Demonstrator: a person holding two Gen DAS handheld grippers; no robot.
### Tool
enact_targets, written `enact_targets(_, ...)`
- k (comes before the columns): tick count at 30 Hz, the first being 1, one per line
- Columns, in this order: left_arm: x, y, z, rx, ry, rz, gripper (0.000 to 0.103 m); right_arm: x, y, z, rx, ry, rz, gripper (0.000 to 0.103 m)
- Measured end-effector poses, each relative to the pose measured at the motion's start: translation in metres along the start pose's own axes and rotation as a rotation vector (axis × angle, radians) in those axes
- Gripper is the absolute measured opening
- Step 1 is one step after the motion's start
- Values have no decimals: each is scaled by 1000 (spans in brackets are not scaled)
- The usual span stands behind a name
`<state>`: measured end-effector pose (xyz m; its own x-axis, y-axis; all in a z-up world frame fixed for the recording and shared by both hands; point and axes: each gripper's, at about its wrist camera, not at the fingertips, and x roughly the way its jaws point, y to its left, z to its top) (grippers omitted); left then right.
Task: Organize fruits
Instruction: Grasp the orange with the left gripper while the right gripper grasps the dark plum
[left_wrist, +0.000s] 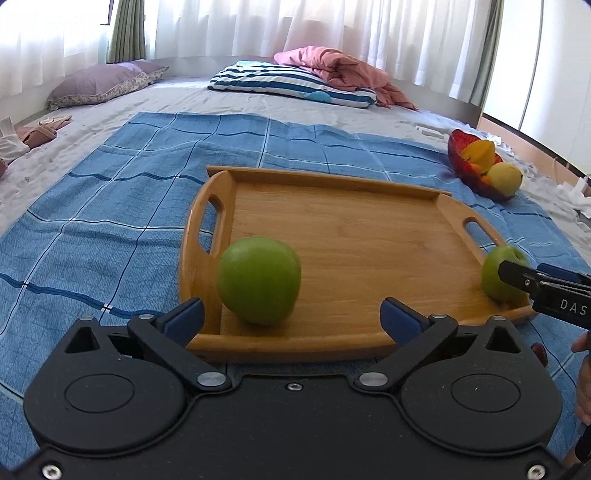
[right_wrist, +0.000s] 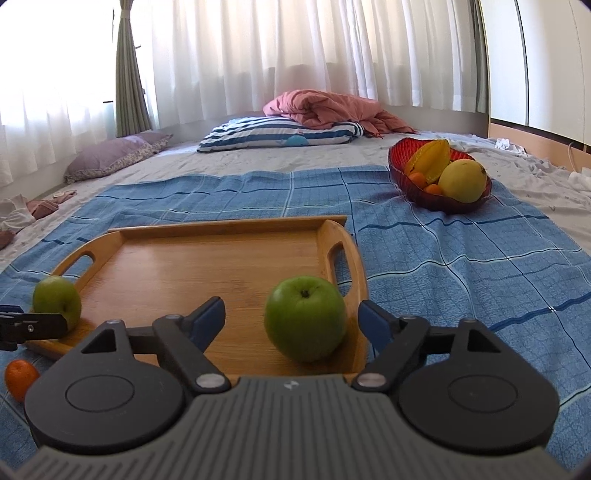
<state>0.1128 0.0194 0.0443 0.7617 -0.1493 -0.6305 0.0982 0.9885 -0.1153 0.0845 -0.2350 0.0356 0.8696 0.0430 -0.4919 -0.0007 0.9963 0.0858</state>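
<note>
Left wrist view: left gripper (left_wrist: 291, 314) stands wide open, gripping nothing, with 1 green apple (left_wrist: 258, 280) resting on the wooden tray (left_wrist: 351, 229) ahead. Right gripper (right_wrist: 291, 321) is also spread, empty, its apple (right_wrist: 306, 317) free at the tray's right end.

A home bedroom: bed (right_wrist: 258, 162), pillows (right_wrist: 280, 134), curtained window (right_wrist: 295, 55).

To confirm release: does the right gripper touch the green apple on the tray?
Apart. Right wrist view: right gripper open, gaps between both pads and green apple.
</note>
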Motion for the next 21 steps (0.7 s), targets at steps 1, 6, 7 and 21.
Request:
enact_targets(1, -2, 0, -1, 2, -4, -1, 103, -3, 1, -1, 0, -4, 5, 90)
enact_targets(6, -13, -2, -9, 14, -27, 1, 103, -14, 3, -8, 8, -19, 25, 91)
enact_targets(7, -15, -2, -11, 14, -30, 2, 103, -16, 3, -9, 12, -21, 29, 91)
enact_targets(21, -45, -1, -41, 13, -94, -2, 103, -50, 10, -36, 57, -95, 103, 98)
